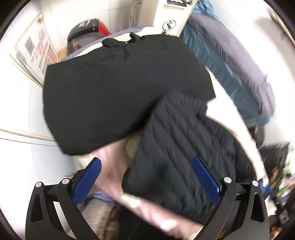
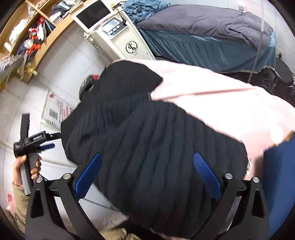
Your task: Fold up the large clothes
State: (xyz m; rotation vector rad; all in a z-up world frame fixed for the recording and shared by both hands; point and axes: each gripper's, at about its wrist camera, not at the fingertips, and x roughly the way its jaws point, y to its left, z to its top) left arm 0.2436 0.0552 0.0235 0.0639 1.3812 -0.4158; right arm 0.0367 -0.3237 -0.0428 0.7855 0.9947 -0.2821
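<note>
1. Bed [image 2: 212, 27] at the back, grey quilt over a teal skirt.
2. Cream machine [image 2: 125, 38] beside it, with a tilted screen [image 2: 93, 15] on top.
3. Wooden shelves [image 2: 33, 35] far left, crammed with clutter.
4. Printed poster [image 1: 35, 49] leaning on the white wall.

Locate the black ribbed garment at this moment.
In both wrist views the ribbed garment lies on the pink cover, between the open fingers of each tool, beside a smooth black garment.

A white tiled floor [image 2: 60, 61] runs between a wooden shelf [image 2: 53, 35], far left, and a blue-skirted bed [image 2: 212, 46], far right.
</note>
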